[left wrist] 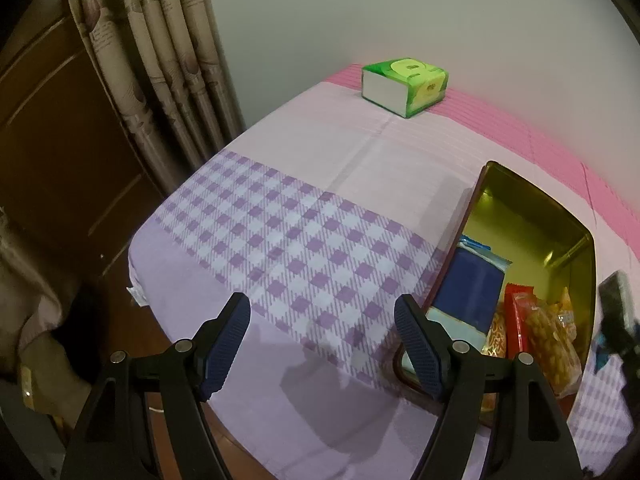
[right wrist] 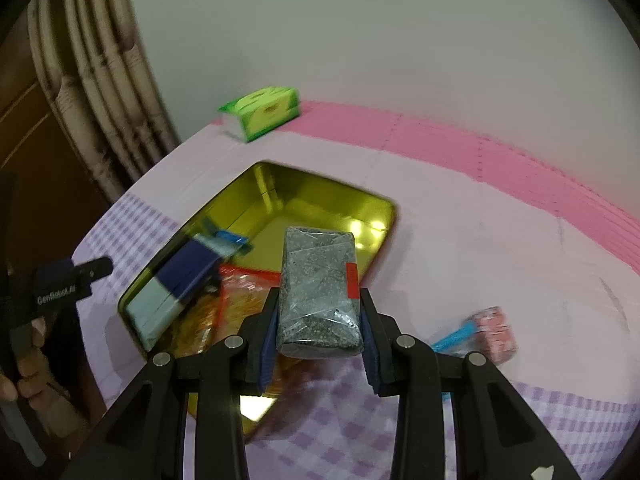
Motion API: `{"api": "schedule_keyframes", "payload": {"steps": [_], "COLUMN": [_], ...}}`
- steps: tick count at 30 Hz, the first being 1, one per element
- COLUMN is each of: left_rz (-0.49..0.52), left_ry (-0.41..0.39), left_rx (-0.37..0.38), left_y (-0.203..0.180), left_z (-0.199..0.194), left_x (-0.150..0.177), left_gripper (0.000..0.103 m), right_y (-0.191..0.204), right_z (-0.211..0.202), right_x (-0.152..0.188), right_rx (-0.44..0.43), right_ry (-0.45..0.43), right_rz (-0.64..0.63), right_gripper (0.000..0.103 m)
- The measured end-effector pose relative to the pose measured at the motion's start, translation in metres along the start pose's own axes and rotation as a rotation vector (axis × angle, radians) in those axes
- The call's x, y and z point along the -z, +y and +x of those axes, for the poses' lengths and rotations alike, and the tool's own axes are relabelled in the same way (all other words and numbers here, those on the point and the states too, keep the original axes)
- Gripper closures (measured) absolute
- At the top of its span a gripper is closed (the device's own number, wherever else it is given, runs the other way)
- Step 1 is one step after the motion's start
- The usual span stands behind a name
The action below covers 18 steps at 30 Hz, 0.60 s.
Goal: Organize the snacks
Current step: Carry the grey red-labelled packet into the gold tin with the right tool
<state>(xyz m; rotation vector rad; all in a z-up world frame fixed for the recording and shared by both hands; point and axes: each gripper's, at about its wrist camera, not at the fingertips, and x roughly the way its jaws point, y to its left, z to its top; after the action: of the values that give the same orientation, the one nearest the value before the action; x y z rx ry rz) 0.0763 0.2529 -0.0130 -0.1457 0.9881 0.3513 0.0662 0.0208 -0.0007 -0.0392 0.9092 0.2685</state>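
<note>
A grey speckled snack block (right wrist: 318, 292), wrapped in clear film with a small red label on its side (print too small to be read), is clamped between the fingers of the right gripper (right wrist: 320, 320). It is held lengthwise, lifted above the near part of the gold-lined tin (right wrist: 320, 196); this is judged to be a carry toward the tin's bare far half.

In the tin, a dark blue and pale green packet (right wrist: 176, 284) lies along the left wall, with a red-and-orange snack bag (right wrist: 240, 300) beside it. The packing is kept to the near end, so room is left for the block.

A pink packet with a blue strip (right wrist: 486, 334) lies on the cloth to the right of the tin, blurred, not yet stowed.

The left gripper (left wrist: 322, 346) is held with its jaws apart and nothing between them, over the purple checked tablecloth (left wrist: 280, 232), just left of the tin. In the right wrist view, "GenRobot.AI" appears to be printed on its body.

A green tissue pack (left wrist: 404, 84) stands at the far edge, well apart; its print is not legible.
</note>
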Motion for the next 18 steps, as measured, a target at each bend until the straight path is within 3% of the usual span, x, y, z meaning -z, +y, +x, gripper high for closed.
{"api": "schedule_keyframes", "payload": {"steps": [12,18], "left_rz": [-0.015,-0.013], "left_ry": [0.008,0.011], "left_rx": [0.004,0.006], "left_y": [0.002,0.002], "left_z": [0.002,0.003], "left_x": [-0.001,0.000], "left_gripper": [0.028,0.028], "right_y": [0.045,0.055], "right_z": [0.032,0.038], "right_x": [0.018,0.014], "right_rx": [-0.076,-0.092], "right_ry": [0.091,0.088], "right_rz": [-0.055,-0.059], "right_gripper": [0.070,0.070]}}
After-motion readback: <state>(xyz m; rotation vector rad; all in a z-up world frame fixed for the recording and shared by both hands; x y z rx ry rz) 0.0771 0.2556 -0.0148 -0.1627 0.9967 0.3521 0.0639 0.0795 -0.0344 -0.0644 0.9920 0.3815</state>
